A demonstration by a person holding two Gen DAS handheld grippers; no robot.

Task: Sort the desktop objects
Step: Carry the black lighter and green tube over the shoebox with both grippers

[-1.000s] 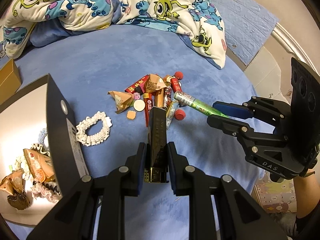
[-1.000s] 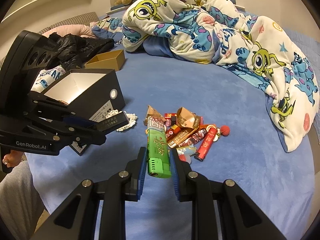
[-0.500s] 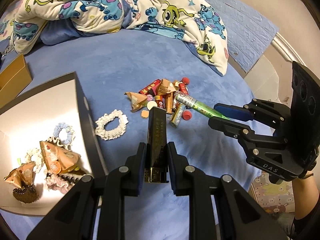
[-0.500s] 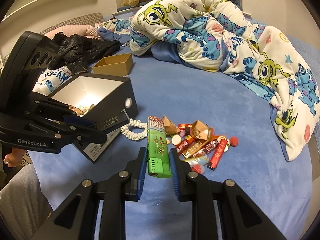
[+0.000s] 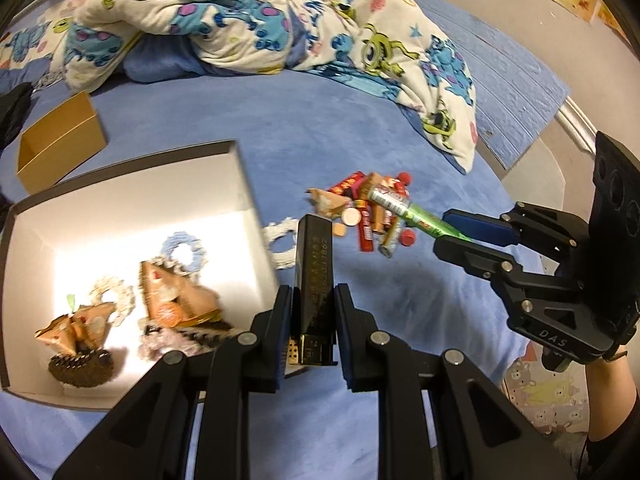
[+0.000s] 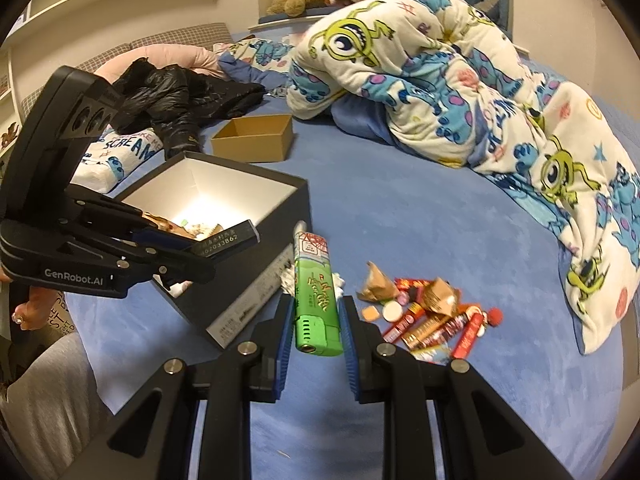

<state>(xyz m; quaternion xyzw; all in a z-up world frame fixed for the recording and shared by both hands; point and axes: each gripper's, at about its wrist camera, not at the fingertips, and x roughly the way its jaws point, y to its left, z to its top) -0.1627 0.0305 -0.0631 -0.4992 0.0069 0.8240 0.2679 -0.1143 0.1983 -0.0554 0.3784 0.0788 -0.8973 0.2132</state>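
Note:
My left gripper (image 5: 313,300) is shut on a black lighter (image 5: 314,268) and holds it just right of the open black box (image 5: 240,184); it also shows in the right wrist view (image 6: 224,242). My right gripper (image 6: 314,312) is shut on a green lighter (image 6: 316,292), seen from the left wrist view (image 5: 416,216) above the pile. A pile of snack wrappers and lighters (image 6: 432,312) lies on the blue bed, also in the left wrist view (image 5: 368,212). A white scrunchie (image 5: 282,240) lies beside the box. The box holds scrunchies and paper-wrapped snacks (image 5: 176,300).
A small brown cardboard box (image 6: 254,138) stands beyond the black box. A monster-print duvet (image 6: 460,80) is heaped at the back and right. A black jacket (image 6: 176,88) and pillows lie at the back left. The bed edge (image 5: 532,152) is to the right.
Both grippers have moved left towards the black box, each still holding its lighter. The box's inside now fills more of the left wrist view.

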